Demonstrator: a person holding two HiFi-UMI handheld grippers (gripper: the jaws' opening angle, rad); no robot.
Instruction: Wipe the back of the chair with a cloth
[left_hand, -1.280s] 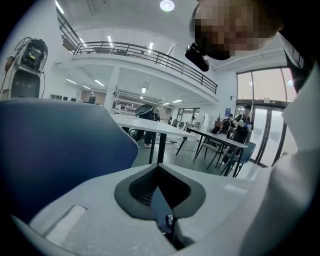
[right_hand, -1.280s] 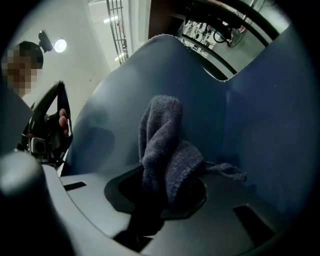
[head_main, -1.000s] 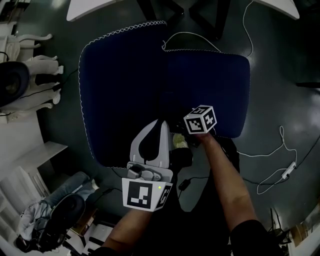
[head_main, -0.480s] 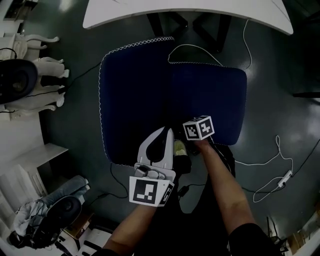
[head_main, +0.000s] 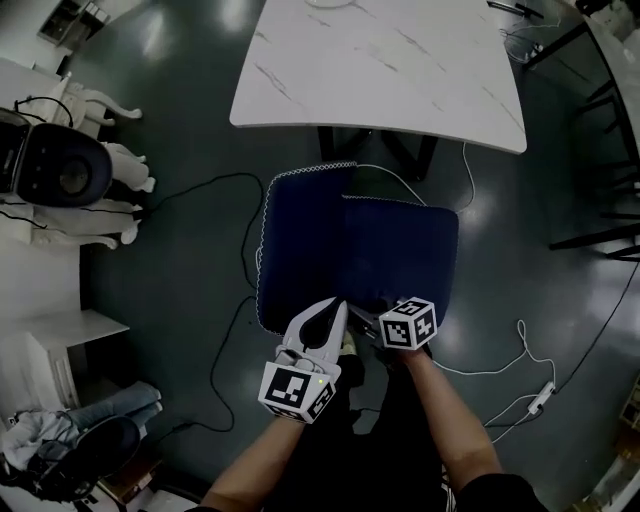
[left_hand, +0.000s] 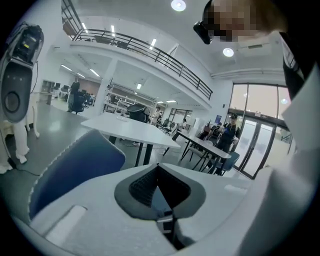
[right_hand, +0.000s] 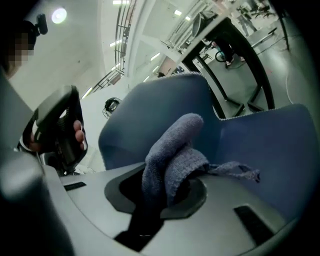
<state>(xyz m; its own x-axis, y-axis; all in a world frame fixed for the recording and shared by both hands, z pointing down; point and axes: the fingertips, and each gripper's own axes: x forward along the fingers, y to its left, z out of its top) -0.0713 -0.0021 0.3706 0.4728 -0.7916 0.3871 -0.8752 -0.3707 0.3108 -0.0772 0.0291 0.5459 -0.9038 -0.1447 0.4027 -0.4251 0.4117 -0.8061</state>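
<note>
Blue-grey knitted cloth (right_hand: 172, 155) is bulging out of the right gripper (right_hand: 165, 186), whose two jaws are clamping on it. A thin frayed strand of the cloth is trailing off to the right over the grey gripper body. Beyond it, the dark blue upholstered chair (right_hand: 165, 107) with white stitching along its edge is filling most of the right gripper view. Whether the cloth is touching the fabric cannot be told.

In the head view, the right gripper (head_main: 392, 322) is hovering at the near edge of the chair (head_main: 350, 250), its marker cube facing up. The left gripper (head_main: 335, 308) is sitting just beside it, pointing at the same edge. The left gripper (left_hand: 159, 172) is holding its jaws pressed together with nothing between them, and the chair's curved back (left_hand: 75, 165) is showing to its left.

A white marble-patterned table (head_main: 380, 70) is standing at the far side of the chair. A thin white cable (head_main: 500, 365) is lying looped on the dark grey floor (head_main: 170, 200) to the right.
</note>
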